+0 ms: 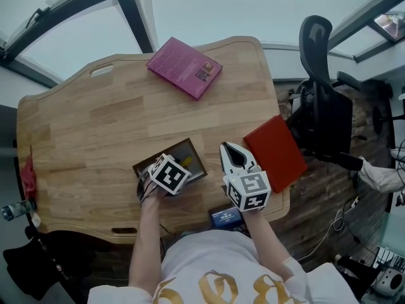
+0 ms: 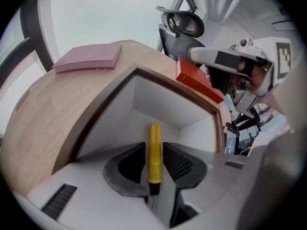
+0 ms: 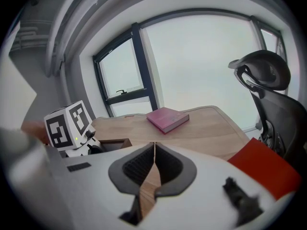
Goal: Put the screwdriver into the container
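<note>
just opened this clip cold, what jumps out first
A yellow screwdriver sits between the open jaws of the left gripper, down inside the white-lined wooden container. On the wooden table two books stand out: a pink one at the far side and a red one at the right edge, next to the shut, empty right gripper.

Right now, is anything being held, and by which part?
Nothing is held. The screwdriver is in the container, its handle loose between the open jaws of the left gripper. The right gripper is shut, empty.
</note>
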The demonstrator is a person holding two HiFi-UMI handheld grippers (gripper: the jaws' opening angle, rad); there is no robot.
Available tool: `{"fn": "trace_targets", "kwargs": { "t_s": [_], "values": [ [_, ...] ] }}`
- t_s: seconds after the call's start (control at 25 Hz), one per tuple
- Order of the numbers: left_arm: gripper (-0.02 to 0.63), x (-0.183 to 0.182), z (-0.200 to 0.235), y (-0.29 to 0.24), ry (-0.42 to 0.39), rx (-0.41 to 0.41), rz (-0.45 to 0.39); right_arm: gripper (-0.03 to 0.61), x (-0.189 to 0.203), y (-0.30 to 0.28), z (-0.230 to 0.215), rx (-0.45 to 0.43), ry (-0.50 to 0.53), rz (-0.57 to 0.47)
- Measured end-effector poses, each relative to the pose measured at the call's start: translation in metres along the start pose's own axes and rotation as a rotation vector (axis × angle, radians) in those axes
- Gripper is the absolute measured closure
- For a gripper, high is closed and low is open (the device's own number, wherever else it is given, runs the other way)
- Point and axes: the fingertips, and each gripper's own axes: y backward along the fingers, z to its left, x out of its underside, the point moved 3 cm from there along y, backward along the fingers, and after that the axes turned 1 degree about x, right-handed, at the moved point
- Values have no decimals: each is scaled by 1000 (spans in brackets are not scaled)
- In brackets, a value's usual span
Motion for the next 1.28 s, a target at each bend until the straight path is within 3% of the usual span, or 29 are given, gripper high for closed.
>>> {"fn": "trace_targets", "kwargs": {
  "t_s": [0.28,0.76,1.08,1.28],
  "values": [
    [505,1,1,10,39,-21,-45,546,-1,6,3,-4,16,-6],
    [566,-4,9,47,156,-62,-261,546,-3,20,16,-17,29,-29],
    [591,-2,3,68,158,-108,-371,546,-3,30,23,-17,39,-44],
    [594,0,1,79,207,-104,-454,546,-4,38,27,-14,43,-56]
  ]
}}
